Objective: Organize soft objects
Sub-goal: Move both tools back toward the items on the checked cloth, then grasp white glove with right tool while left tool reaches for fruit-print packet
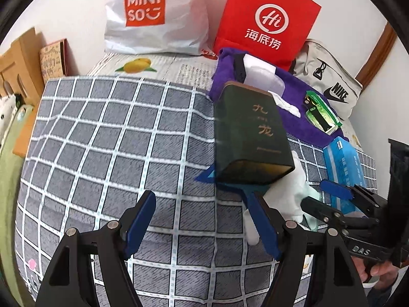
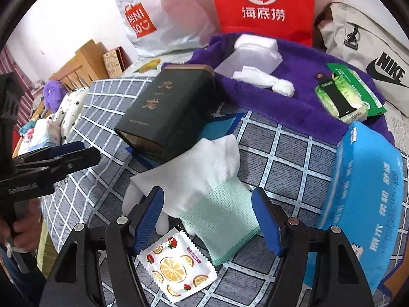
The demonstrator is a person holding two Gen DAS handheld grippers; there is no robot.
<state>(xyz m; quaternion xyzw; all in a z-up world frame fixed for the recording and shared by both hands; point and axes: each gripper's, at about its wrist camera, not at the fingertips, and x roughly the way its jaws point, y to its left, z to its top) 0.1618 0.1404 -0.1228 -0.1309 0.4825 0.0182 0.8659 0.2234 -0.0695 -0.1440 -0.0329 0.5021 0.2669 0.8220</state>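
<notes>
Right tool (image 2: 207, 217) spread wide, straddling white glove (image 2: 204, 168) just below dark box (image 2: 168, 112); left tool (image 1: 202, 226) spread, idle. Pinch the cuff, avoid lemon sachet (image 2: 176, 266).

Grey checked bed cover (image 2: 281, 153) under dark box (image 2: 168, 112), white glove (image 2: 204, 168), fruit-print sachet (image 2: 176, 266), blue tissue pack (image 2: 363, 204), purple towel (image 2: 294, 97).
</notes>
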